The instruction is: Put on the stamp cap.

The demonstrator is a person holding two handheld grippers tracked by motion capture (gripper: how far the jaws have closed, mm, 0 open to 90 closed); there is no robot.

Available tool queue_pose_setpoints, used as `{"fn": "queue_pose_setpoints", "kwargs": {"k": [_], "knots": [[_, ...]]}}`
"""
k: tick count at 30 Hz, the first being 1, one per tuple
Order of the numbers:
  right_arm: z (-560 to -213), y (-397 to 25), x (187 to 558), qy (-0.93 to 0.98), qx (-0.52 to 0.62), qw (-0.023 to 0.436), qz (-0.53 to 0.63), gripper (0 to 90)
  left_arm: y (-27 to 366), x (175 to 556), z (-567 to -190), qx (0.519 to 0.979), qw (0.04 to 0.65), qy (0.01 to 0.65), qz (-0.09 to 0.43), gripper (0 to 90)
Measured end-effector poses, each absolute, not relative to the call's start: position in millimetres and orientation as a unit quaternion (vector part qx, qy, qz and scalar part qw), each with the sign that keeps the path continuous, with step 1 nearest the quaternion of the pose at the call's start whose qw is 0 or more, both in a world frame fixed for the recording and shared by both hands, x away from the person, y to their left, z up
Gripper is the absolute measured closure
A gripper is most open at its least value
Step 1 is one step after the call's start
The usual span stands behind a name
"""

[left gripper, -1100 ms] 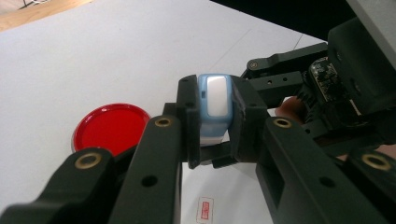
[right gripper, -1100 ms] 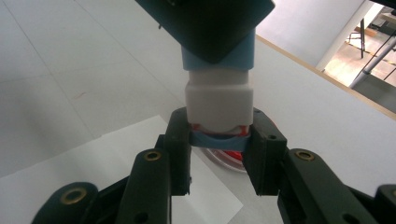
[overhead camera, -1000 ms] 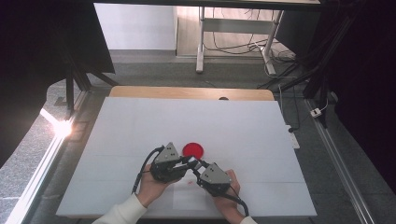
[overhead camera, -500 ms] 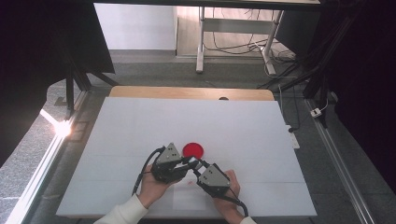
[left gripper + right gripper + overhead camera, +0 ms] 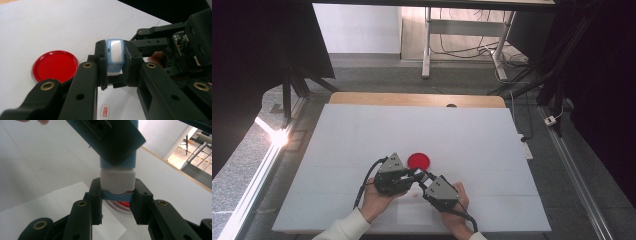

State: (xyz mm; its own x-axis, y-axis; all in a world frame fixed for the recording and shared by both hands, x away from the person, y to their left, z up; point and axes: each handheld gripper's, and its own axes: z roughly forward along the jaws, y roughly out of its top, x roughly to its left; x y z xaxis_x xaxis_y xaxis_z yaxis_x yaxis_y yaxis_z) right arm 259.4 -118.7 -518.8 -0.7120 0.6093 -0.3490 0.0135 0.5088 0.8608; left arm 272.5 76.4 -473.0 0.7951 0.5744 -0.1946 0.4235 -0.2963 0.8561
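A small stamp-like block with a light blue body and a white end point(image 5: 115, 56) is held between both grippers just above the table. My left gripper point(image 5: 115, 63) is shut on its blue body. My right gripper point(image 5: 117, 192) is shut on the white end point(image 5: 117, 181), with the left gripper's dark jaw block above it. In the high view the left gripper point(image 5: 411, 175) and the right gripper point(image 5: 422, 178) meet tip to tip near the table's front middle. A round red disc point(image 5: 419, 160) lies flat just beyond them, also visible as the red disc point(image 5: 55, 65).
A white paper sheet point(image 5: 412, 214) lies on the white table point(image 5: 472, 135) under the hands, bearing a small red printed mark point(image 5: 105, 110). A wooden strip point(image 5: 412, 99) runs along the far edge. Cables and stand legs are on the floor beyond.
The right gripper has edged slightly toward the near edge of the table. Both grippers still hold the block.
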Motion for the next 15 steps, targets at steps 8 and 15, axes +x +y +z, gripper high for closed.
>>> {"fn": "queue_pose_setpoints", "kwargs": {"k": [8, 15], "knots": [[-520.1, -117.4, 260.5, 0.814, 0.185, 0.329, 0.442, 64.8, 76.1, 274.9, -478.9, 0.801, 0.503, 0.316, 0.065, 76.5], [-520.4, -118.7, 263.9, 0.820, 0.192, 0.311, 0.441, 64.4, 78.0, 277.4, -480.6, 0.796, 0.510, 0.322, 0.058, 76.2]]}}
